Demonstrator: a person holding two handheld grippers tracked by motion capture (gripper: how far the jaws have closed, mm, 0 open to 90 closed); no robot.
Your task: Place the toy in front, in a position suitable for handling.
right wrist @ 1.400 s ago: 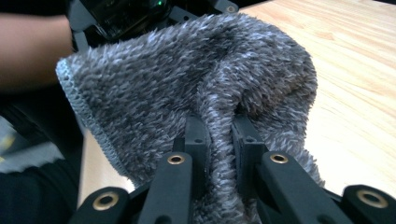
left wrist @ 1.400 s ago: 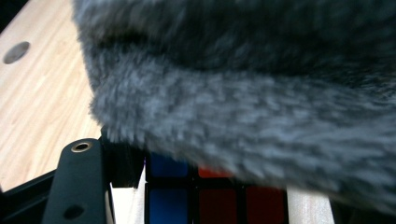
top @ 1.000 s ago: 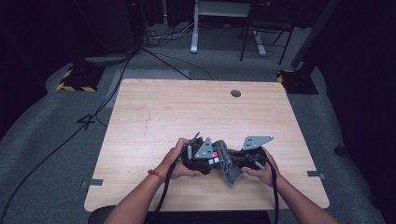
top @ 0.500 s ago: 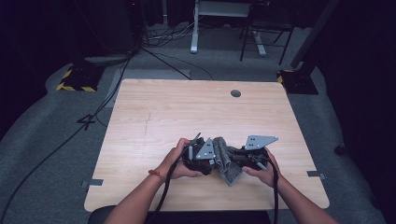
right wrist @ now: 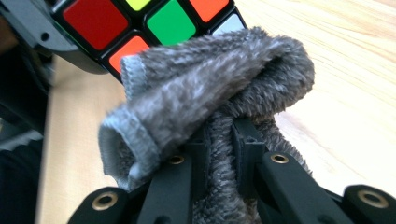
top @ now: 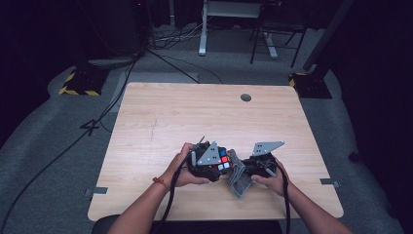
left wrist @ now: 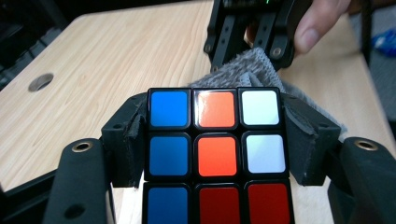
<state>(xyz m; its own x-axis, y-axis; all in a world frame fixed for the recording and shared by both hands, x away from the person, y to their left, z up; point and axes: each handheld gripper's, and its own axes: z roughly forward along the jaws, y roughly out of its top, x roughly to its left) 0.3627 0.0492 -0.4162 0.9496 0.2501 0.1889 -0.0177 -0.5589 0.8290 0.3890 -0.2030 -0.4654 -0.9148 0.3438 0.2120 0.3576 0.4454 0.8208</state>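
Near the front edge of the wooden table [top: 160, 126], the left gripper [left wrist: 215, 140] was clamped on a Rubik's cube [left wrist: 215, 154], its jaws pressing two opposite faces, while the right gripper [right wrist: 219, 154] was pinched tight on a bunched grey microfibre cloth [right wrist: 205, 98] whose folded end touched the cube's side. The cube looked rigid and light, with glossy stickers that could slip, so a squeeze across flat opposite faces, as here, seemed the safest hold; gripping by a corner or a single layer would probably let it twist. The cloth was soft and floppy, best held by a gathered fold so that a firm pad stood out for wiping.
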